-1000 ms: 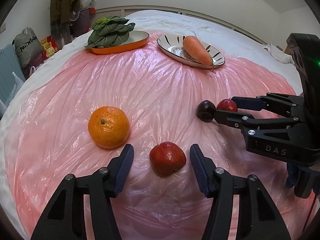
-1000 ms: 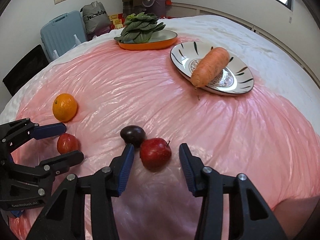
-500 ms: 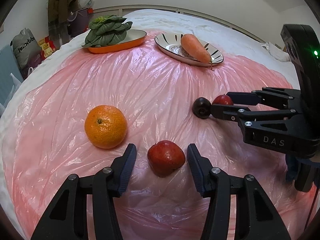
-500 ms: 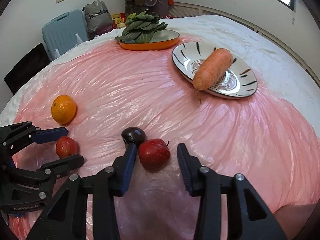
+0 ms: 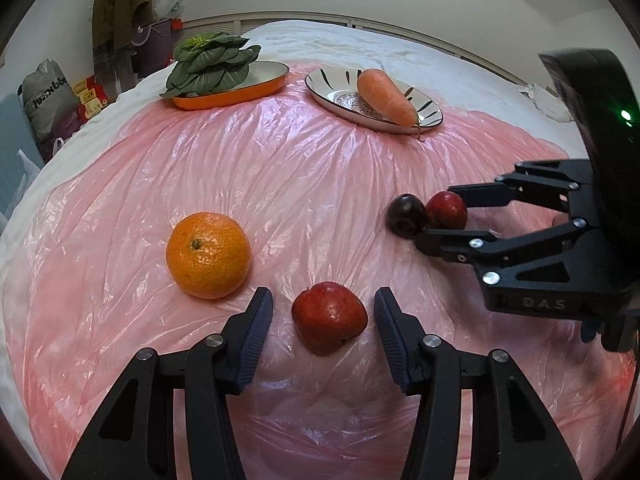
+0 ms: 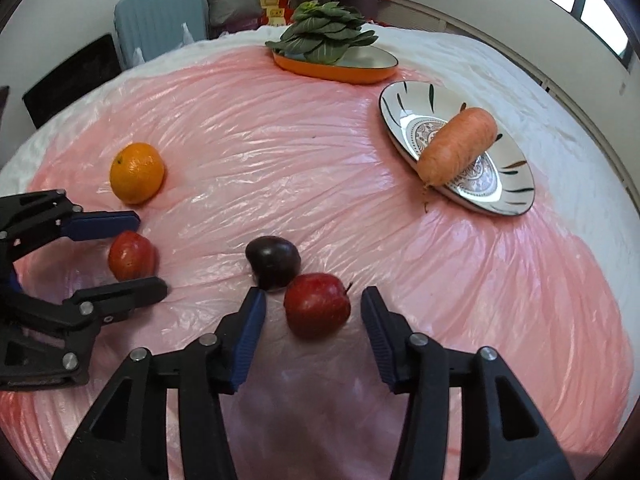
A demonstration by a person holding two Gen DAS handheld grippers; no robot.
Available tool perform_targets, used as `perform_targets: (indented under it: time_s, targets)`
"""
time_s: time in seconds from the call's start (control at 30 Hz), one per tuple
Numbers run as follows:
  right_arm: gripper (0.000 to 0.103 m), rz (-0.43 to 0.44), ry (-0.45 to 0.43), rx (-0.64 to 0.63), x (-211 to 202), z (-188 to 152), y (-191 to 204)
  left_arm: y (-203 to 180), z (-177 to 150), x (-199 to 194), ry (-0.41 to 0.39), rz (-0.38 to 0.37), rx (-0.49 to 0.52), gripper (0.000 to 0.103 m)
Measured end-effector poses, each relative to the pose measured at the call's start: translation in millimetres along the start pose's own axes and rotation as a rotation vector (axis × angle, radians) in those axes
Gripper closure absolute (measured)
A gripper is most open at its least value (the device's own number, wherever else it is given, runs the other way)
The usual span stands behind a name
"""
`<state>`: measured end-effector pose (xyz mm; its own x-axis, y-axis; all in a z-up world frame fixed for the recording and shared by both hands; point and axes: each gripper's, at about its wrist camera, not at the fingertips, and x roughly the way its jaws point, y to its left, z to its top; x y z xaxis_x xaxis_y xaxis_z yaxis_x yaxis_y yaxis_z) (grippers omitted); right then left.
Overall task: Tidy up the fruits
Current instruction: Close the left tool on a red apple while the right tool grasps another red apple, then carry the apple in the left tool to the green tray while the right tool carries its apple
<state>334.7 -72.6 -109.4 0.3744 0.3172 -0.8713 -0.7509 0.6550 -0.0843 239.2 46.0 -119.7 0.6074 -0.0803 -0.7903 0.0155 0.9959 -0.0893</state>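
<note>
Loose fruit lies on a pink plastic sheet. My left gripper (image 5: 323, 316) is open, its pads on either side of a red fruit (image 5: 329, 317) with small gaps. An orange (image 5: 209, 254) sits just left of it. My right gripper (image 6: 314, 304) straddles a red apple (image 6: 317, 304); its jaws are opening and the pads do not press on the apple. A dark plum (image 6: 273, 262) touches the apple at the left fingertip. The right wrist view also shows the left gripper (image 6: 146, 254) around its red fruit (image 6: 132, 255), with the orange (image 6: 137, 173) beyond.
At the far side, a carrot (image 6: 458, 151) lies on a striped plate (image 6: 516, 196). Beside it, leafy greens (image 6: 324, 34) fill an orange dish (image 6: 372, 74). White bedding borders the sheet. A suitcase (image 6: 160, 16) and bags stand beyond the far edge.
The right gripper's jaws have spread wider around the red apple, and its view has rolled slightly. The left gripper and its red fruit have stayed put.
</note>
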Motion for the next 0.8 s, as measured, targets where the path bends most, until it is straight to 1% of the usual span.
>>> perform_targets:
  time_s: [0.07,0.1,0.13,0.17,0.2,0.23,0.27,0.3,0.7,0.8]
  targets:
    - [0.034,-0.013,0.009,-0.009,3,2,0,1,0,0,-0.001,-0.002,-0.005,0.057]
    - [0.034,-0.013,0.01,-0.005,3,3,-1,2,0,-1,-0.003,-0.002,-0.01,0.059]
    - [0.036,-0.009,0.01,0.001,3,3,-2,3,0,-1,-0.004,-0.005,-0.016,0.06]
    - [0.05,-0.005,0.007,0.007,2,2,-2,4,0,-1,-0.004,-0.009,-0.022,0.062]
    - [0.056,-0.002,0.006,0.01,1,1,-2,5,-1,-1,-0.003,-0.015,-0.027,0.066]
    - [0.071,-0.003,0.004,0.015,1,0,-2,6,-1,-1,-0.002,-0.025,-0.031,0.068]
    - [0.079,-0.009,0.0,0.023,-1,-2,-2,6,-1,-1,-0.001,-0.031,-0.031,0.071]
    - [0.079,-0.007,-0.006,0.036,-2,-3,-4,5,-1,-2,-0.003,-0.034,-0.029,0.073]
    - [0.079,0.005,-0.109,0.237,-31,-29,-19,9,0,-12,-0.038,-0.053,-0.046,0.073]
    - [0.079,0.004,-0.125,0.271,-40,-36,-17,10,-1,-16,-0.046,-0.057,-0.05,0.073]
